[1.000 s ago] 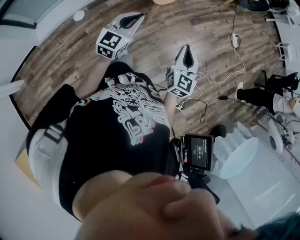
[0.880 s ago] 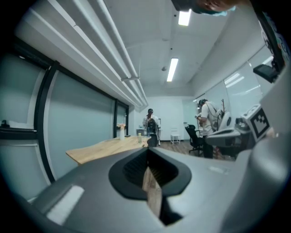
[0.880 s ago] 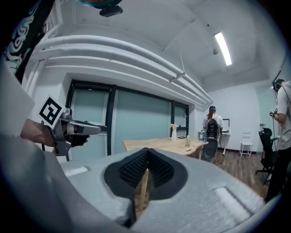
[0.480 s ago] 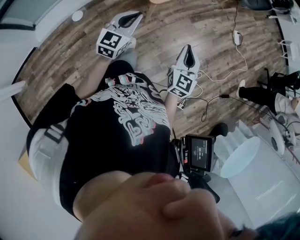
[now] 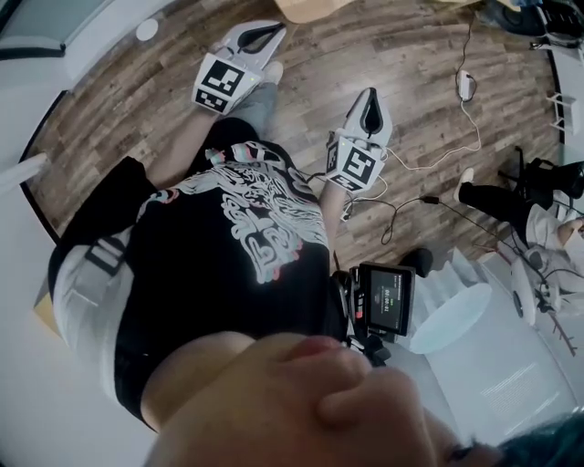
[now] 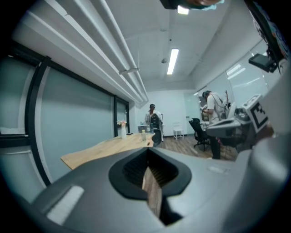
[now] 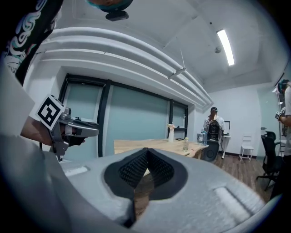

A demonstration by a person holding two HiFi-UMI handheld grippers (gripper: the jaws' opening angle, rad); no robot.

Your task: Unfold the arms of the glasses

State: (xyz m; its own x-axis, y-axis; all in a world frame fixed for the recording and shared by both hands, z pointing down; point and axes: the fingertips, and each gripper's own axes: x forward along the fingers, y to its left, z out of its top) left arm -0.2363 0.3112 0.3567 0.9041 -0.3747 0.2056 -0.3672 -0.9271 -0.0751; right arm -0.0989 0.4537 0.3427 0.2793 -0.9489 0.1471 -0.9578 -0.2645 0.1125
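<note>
The left gripper (image 5: 275,28) and right gripper (image 5: 370,97) are held out over the wooden floor (image 5: 137,100). Each pair of jaws is closed tip to tip, gripping nothing. A wooden surface (image 7: 154,144) stands far ahead. Where the glasses lie cannot be told.

Glasses out of sight in all three views: the left gripper (image 5: 274,28), upper left of the head view, and the right gripper (image 5: 369,94), upper centre, are held out in front of the person, each with jaws closed tip to tip and nothing between them
</note>
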